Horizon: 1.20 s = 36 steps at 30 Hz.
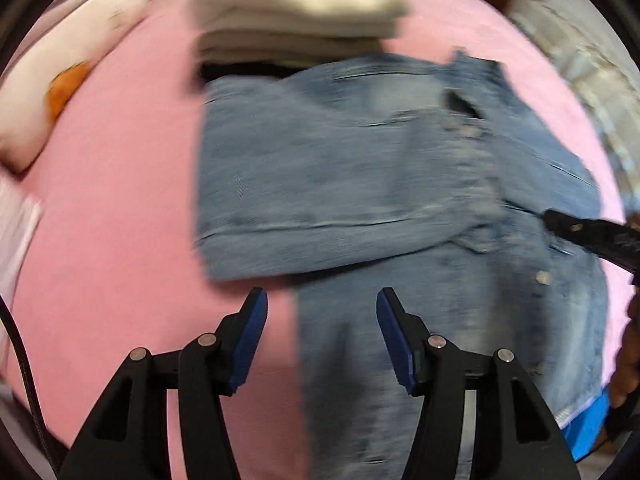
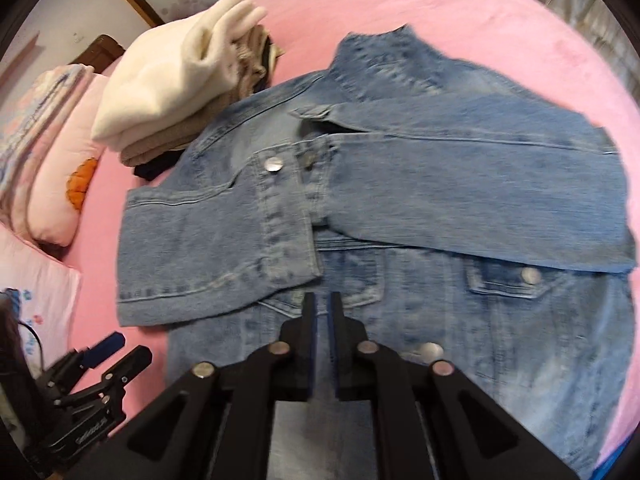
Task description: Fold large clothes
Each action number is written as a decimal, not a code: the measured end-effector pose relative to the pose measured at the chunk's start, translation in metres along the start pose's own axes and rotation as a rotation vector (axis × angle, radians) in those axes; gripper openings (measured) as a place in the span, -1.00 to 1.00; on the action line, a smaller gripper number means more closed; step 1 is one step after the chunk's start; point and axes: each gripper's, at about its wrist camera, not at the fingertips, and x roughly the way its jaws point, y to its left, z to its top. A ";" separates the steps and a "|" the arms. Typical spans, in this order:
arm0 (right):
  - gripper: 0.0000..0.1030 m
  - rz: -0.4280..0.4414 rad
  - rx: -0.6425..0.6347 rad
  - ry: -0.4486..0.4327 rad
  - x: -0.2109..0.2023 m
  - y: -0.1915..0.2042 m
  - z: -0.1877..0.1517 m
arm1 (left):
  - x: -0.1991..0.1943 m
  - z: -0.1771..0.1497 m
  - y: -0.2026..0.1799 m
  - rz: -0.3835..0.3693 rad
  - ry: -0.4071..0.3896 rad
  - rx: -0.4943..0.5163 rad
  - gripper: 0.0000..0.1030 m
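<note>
A light blue denim jacket (image 1: 340, 168) (image 2: 440, 184) lies flat on the pink bed sheet (image 1: 120, 200) (image 2: 440, 0), front up, with both sleeves folded across the chest. My left gripper (image 1: 322, 294) hovers open over the jacket's left edge, nothing between its blue pads. It also shows at the lower left of the right wrist view as the left gripper (image 2: 124, 350). My right gripper (image 2: 322, 298) hangs over the jacket's middle, pads a narrow gap apart with no cloth in them. One of its black fingers (image 1: 580, 228) pokes in over the jacket's right side.
A stack of folded clothes (image 1: 296, 4) (image 2: 172, 80), cream on top, sits just beyond the jacket's collar end. Pink pillows (image 1: 60, 80) (image 2: 52, 184) lie to the left. A hand (image 1: 628, 352) shows at the right edge. A wooden frame and wall stand behind the bed.
</note>
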 end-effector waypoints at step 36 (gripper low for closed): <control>-0.91 0.013 -0.429 -0.427 -0.105 0.057 0.080 | 0.046 0.040 0.009 0.085 -0.039 -0.242 0.17</control>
